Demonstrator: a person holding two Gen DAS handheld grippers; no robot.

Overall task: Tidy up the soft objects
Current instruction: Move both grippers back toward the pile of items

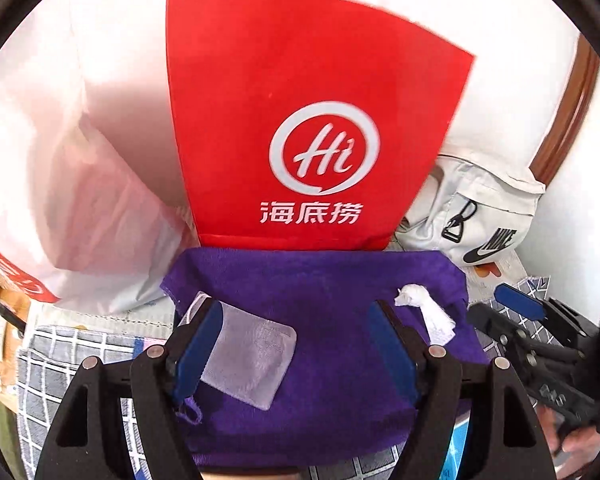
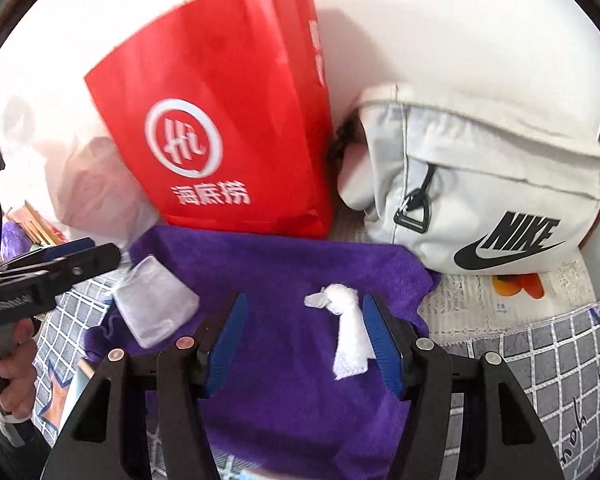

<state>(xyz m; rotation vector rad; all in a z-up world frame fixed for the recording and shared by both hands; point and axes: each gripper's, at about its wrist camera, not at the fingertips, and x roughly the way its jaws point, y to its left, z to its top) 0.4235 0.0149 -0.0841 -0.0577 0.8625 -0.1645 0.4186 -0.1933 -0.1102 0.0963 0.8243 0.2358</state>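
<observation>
- Now both tools hang above the purple cloth [image 1: 320, 280]: left gripper [image 1: 296, 344] spread, pinching nothing; right gripper [image 2: 304, 340] spread too, empty.
- White knotted rag [image 2: 348, 336] lies on the cloth just beside the right tool's right pad; sheer pouch [image 1: 256, 356] lies at the left.
- Nothing looks sorted yet, I'd say.
- Far side: red paper bag [image 1: 300, 80] and white Nike bag [image 2: 480, 184], contents hidden.

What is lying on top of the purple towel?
On the purple towel lie a small see-through pouch and a knotted white cloth. Whatever is under the towel is covered.
</observation>
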